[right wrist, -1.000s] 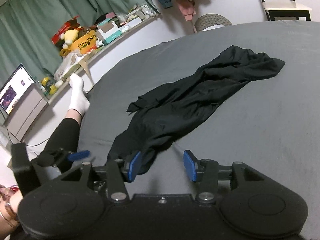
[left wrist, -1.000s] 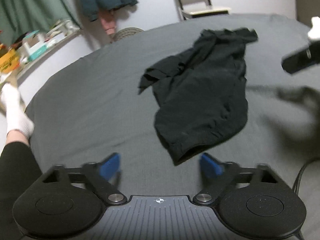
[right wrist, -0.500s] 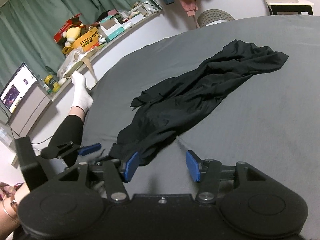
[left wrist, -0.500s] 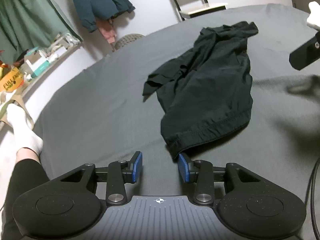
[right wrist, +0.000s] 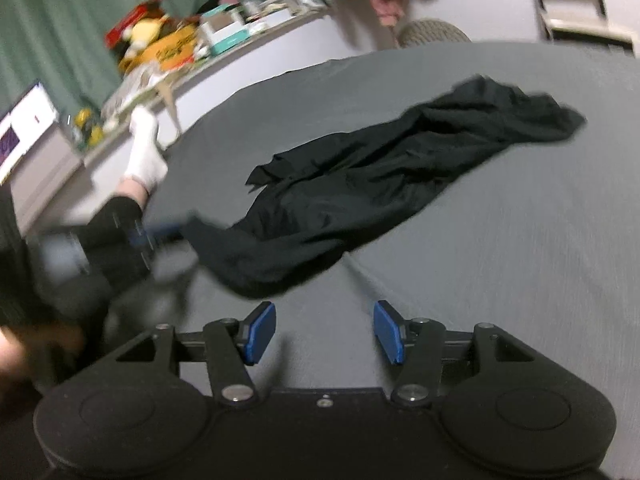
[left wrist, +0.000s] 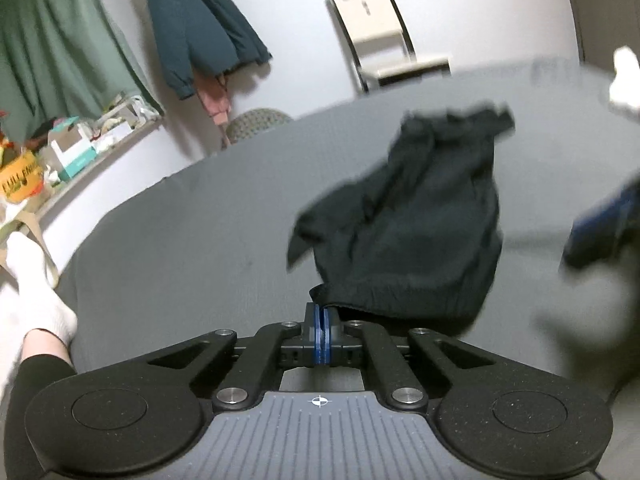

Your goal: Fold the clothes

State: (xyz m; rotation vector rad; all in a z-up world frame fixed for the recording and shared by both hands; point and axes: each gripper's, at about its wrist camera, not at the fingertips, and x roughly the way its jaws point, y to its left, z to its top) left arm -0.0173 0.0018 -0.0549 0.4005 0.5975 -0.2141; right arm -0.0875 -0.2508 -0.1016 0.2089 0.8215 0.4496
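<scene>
Left claw (left wrist: 322,322): blue pads pressed together, pinching the hem corner of the black garment (left wrist: 416,236). Garment lies crumpled on the grey bed (left wrist: 180,256). Right claw (left wrist: 600,228) blurred at right edge. White-socked foot (left wrist: 36,292) at left.

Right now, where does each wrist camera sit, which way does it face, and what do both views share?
Left wrist: behind the left gripper, shut on the black garment hem, facing across the grey bed; a socked foot shows.
Right wrist: behind the open right gripper, low over the bed, facing the garment; the left gripper shows, blurred.
Shared: garment, bed, foot, cluttered shelf.
</scene>
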